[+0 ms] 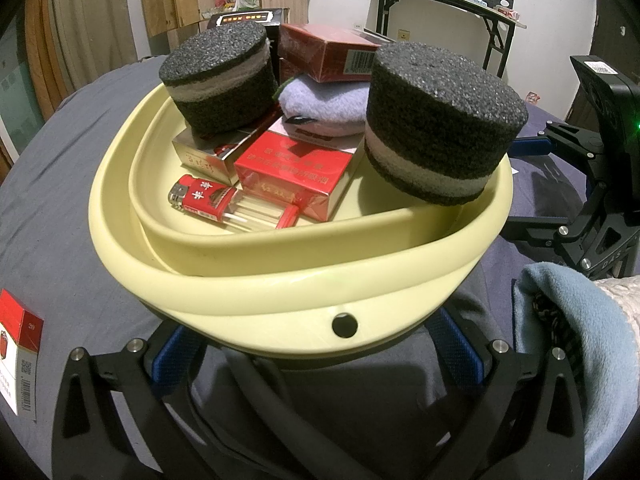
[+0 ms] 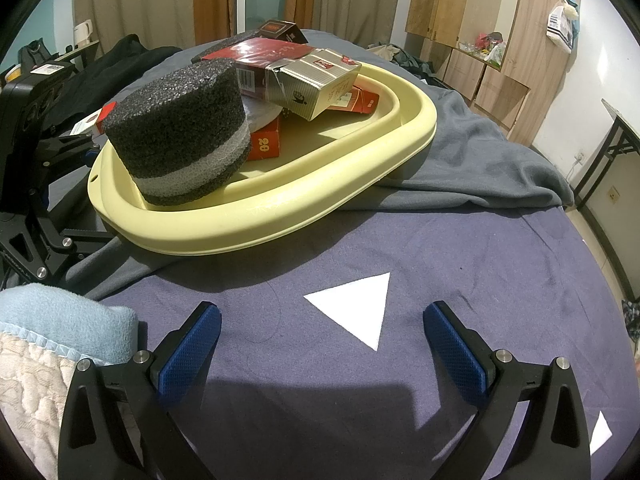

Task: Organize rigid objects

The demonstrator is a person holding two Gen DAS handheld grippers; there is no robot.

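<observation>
A pale yellow plastic basin (image 1: 256,292) sits on a bed covered in grey-blue cloth, tilted slightly on a rumpled grey blanket (image 2: 480,160). Inside it are two dark foam cylinders with a light grey band: one (image 1: 220,80) at the far left resting on a silver-gold box (image 1: 208,156), the other (image 1: 436,124) leaning against the right rim. Between them lie a red cigarette pack (image 1: 296,176), a red lighter (image 1: 204,198), a lavender cloth (image 1: 324,106) and a larger red box (image 1: 328,52) stacked at the back.

The left gripper (image 1: 316,354) reaches under the basin's near rim, its blue pads spread wide apart on either side; whether they touch the rim cannot be told. Another red-and-white cigarette pack (image 1: 20,356) lies on the bed outside the basin, to the left.

The right gripper (image 2: 322,344) hovers over bare bedcloth near a white paper triangle (image 2: 356,306), spread wide and holding nothing.
</observation>
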